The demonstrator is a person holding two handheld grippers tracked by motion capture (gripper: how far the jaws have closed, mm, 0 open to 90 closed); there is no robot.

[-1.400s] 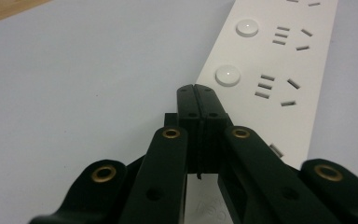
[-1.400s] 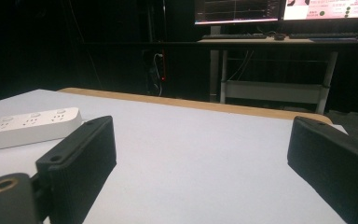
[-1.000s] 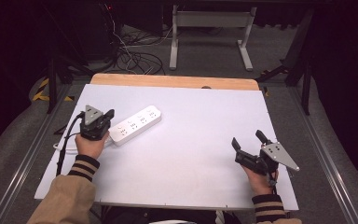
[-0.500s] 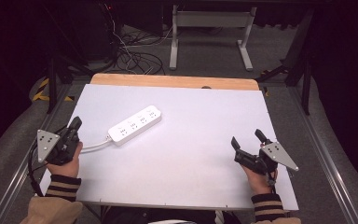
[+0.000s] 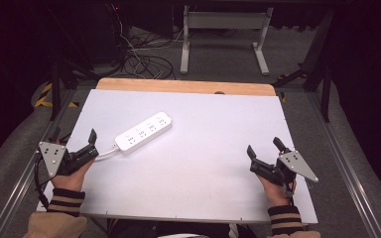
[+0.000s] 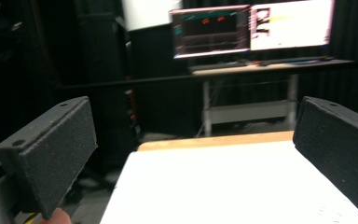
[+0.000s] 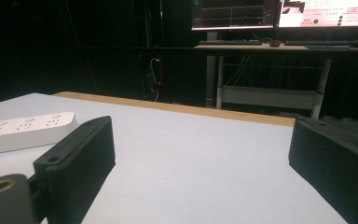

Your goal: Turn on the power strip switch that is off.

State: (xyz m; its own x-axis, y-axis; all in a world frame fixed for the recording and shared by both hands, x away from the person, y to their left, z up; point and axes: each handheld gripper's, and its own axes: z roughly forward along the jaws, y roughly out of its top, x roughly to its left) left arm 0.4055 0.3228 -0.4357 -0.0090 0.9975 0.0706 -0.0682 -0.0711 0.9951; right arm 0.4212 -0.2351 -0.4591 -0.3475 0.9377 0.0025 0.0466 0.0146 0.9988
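White power strip [image 5: 144, 132] lies flat, left of centre in the high view, set diagonally on the white table [image 5: 203, 163]. Long slim bar, four socket groups on top, white cord [image 5: 106, 151] leaving its lower-left end. No brand or print readable on it.

Left gripper [image 5: 74, 149] sits at lower left of the high view, at the table's left edge, near the cord end, not touching the strip. Its jaws have just been opening and stand wide apart, nothing between them; the left gripper view confirms that, with bare table between the black pads [image 6: 56, 149].

Right gripper [image 5: 265, 156] is at lower right of the high view, well apart from the strip, jaws apart and empty.

The right gripper view catches the strip [image 7: 23, 130] at left edge, side-on, sockets faintly visible. The left gripper view has no strip, just table and wood edge [image 6: 214, 140].

Both gripper views show lit monitors [image 7: 279, 11] on a far desk; screen text too small to read. The high view instead shows floor cables [image 5: 144, 59] and a desk frame [image 5: 223, 39] beyond the table.
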